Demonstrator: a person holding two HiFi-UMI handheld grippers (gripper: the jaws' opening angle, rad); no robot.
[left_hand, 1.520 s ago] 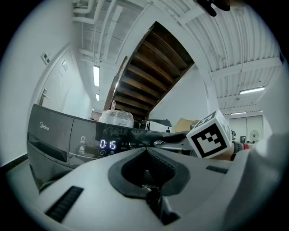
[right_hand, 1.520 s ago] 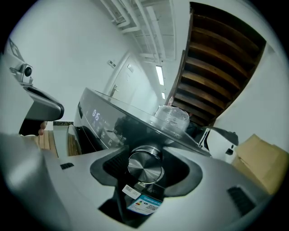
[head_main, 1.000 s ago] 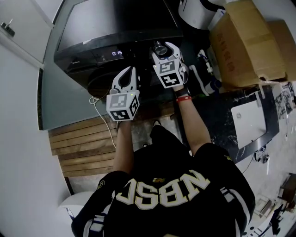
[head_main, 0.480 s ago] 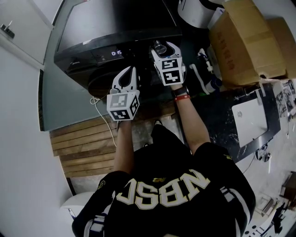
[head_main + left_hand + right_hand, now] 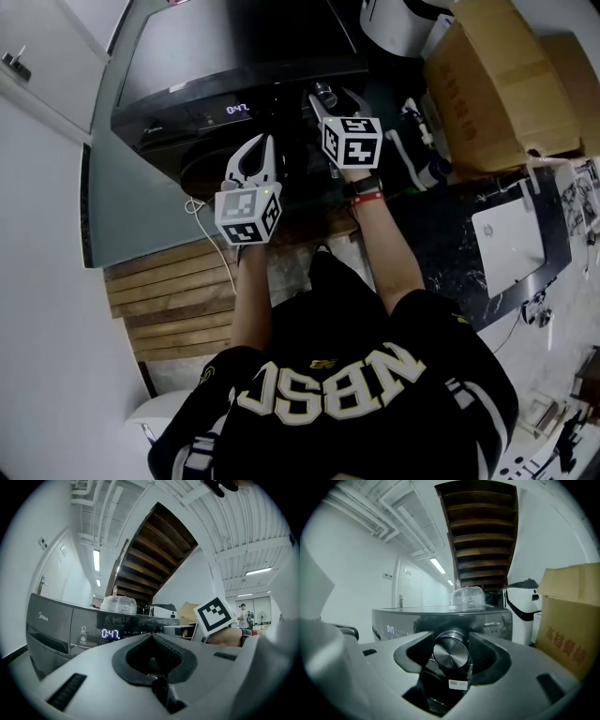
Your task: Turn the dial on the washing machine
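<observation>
The dark washing machine (image 5: 234,47) fills the top of the head view, and its lit display (image 5: 236,110) reads 0:47. My right gripper (image 5: 326,97) is shut on the round metal dial (image 5: 323,92) to the right of the display. In the right gripper view the dial's brushed face (image 5: 451,652) sits between the two dark pads (image 5: 417,654) of the right gripper (image 5: 451,637). My left gripper (image 5: 264,143) hangs in front of the machine, below the display, shut with nothing in it. The left gripper (image 5: 152,656) points at the display (image 5: 110,633).
A cardboard box (image 5: 502,84) and a white appliance (image 5: 398,23) stand right of the machine. A plastic-wrapped bundle (image 5: 467,596) lies on its top. Wooden slats (image 5: 169,291) and a white cable (image 5: 211,246) are on the floor at the left. A white device (image 5: 506,246) lies at the right.
My right gripper has rotated on the dial, its marker cube swinging round to the right. The display has gone from 0:15 to 0:47. The left gripper has stayed put.
</observation>
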